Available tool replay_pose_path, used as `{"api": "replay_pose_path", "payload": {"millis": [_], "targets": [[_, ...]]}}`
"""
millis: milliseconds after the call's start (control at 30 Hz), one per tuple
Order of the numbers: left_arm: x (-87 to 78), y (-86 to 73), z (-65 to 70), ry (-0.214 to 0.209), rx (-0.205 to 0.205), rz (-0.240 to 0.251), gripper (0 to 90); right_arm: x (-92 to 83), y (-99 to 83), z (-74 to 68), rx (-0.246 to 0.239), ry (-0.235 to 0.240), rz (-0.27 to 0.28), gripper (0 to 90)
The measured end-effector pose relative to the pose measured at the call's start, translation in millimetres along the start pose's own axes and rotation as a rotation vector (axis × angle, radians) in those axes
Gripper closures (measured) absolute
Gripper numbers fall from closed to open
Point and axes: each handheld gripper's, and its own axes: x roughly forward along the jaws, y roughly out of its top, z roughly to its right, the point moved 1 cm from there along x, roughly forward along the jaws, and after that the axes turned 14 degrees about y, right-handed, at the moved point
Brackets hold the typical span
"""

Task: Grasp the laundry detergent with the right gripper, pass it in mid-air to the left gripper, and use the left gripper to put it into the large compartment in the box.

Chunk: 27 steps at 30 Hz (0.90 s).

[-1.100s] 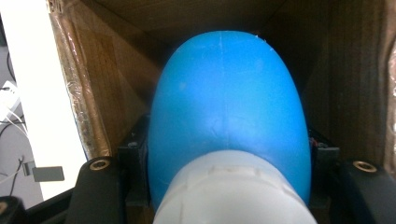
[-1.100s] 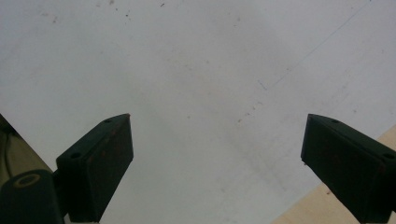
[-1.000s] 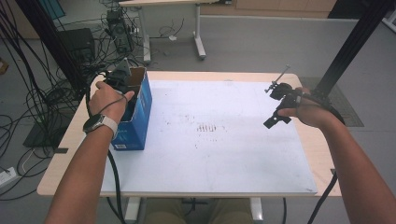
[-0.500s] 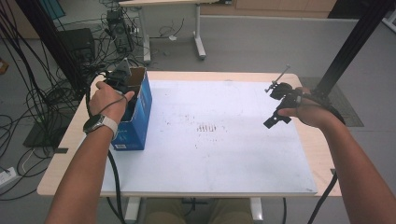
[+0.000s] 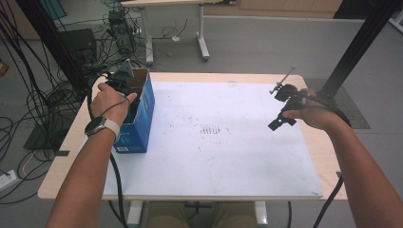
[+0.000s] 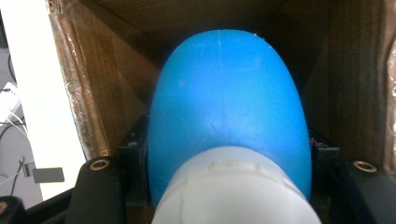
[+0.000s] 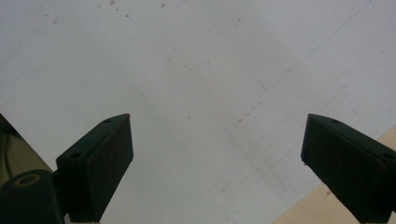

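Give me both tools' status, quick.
Left tool: closed on the blue-and-white object, inside the cardboard box.
Right tool: open, empty, above the white sheet.

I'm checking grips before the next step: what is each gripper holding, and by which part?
The left gripper clamps a blue and white object by its sides, inside the cardboard box. The right gripper is open and holds nothing.

A pale wooden tabletop (image 5: 66,156) carries a large white sheet (image 5: 223,156) flecked with small dark marks near its middle. Beyond it lies a smooth grey floor (image 5: 266,47). A second desk with white metal legs (image 5: 203,38) stands farther back. Tangled black cables (image 5: 33,102) sprawl over the floor at the left, beside a dark box-shaped unit (image 5: 78,42). A black slanted post (image 5: 363,40) rises at the right. Light is even and soft.
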Motion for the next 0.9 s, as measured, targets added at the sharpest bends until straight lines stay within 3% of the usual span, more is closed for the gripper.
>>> {"api": "replay_pose_path", "payload": {"millis": [900], "targets": [[0.2,0.2,0.3,0.0,0.002,0.002,36.9,2.1,1.3,0.4,-0.004,-0.001,-0.008,9.1]]}}
